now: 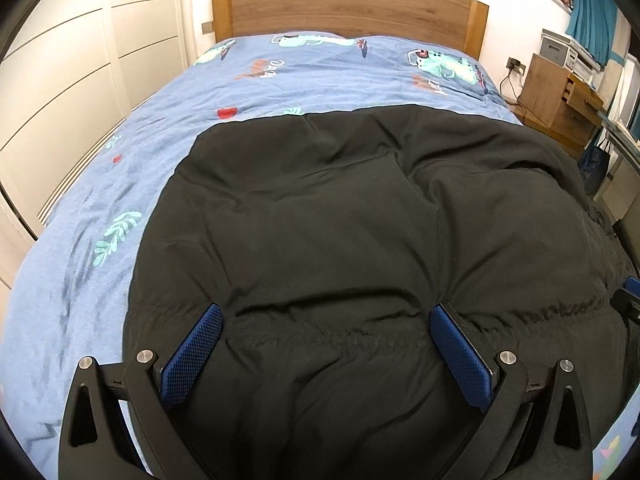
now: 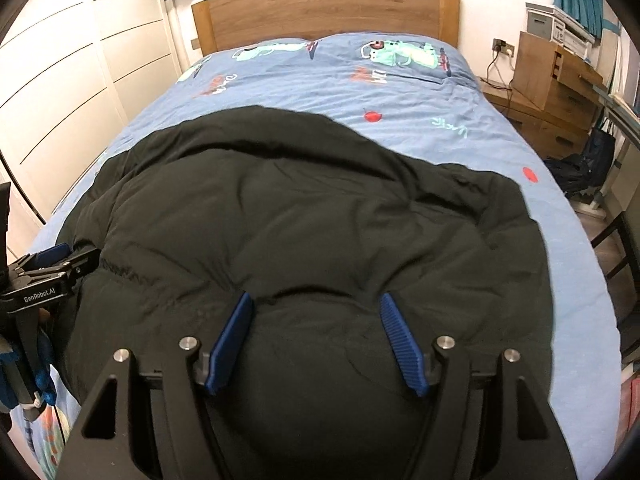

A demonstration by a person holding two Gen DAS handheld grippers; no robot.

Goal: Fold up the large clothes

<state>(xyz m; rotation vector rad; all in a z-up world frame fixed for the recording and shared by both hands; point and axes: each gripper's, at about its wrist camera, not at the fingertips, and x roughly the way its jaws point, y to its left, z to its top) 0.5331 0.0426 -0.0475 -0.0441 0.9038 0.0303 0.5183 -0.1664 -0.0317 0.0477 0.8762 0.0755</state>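
A: Entry, both wrist views. Where did the garment lie?

B: The black padded jacket was spread on the blue patterned bedcover, filling the centre and lower part of both frames. Its far edge stopped short of the wooden headboard at the top of the frame — a band of bare cover showed between them.

A: Left gripper?

B: The left gripper had its jaws wide apart at the bottom of the left view, blue pads on either side of a gathered seam in the jacket. Fabric lay between the pads, not pinched. Whether the tips touched the cloth could not be told.

A: Right one?

B: The right gripper was likewise parted at the bottom of its own view, a puffed fold of the jacket bulging up between its blue pads. No clamp on the cloth was visible — contact at the pads was uncertain.

A: Surroundings?

B: White wardrobe doors at the left of the frame, a wooden bedside cabinet at the upper right. The left gripper also showed at the left edge of the right view, beside the jacket's edge.
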